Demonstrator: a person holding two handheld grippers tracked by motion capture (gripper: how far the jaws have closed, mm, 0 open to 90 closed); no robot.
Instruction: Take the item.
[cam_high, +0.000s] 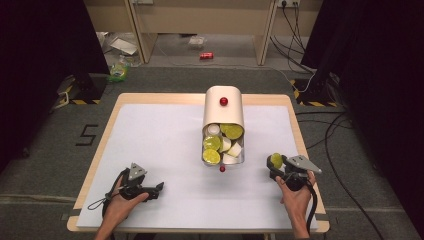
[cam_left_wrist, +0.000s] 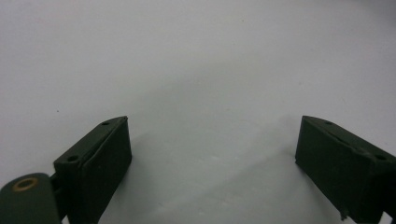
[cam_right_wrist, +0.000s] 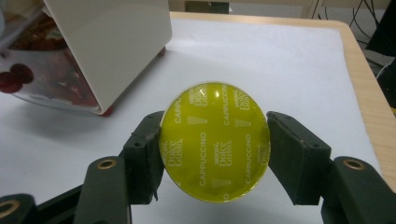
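The right hand-held gripper clamps a yellow-green capsule between its jaws, foil lid facing the camera. In the high view the capsule sits at 4 o'clock from the cream dispenser, near the desk right edge. The left hand-held gripper rests at 8 o'clock, jaws wide and empty.

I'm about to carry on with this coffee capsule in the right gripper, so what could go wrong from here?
The right gripper pinches the yellow-green capsule only at its rounded rim, so it could twist or pop out if jolted.

The capsule dispenser already looks crowded with capsules at its clear front; pushing another in might jam it or knock one out.

The small red ball lying loose on the table could roll if nudged.
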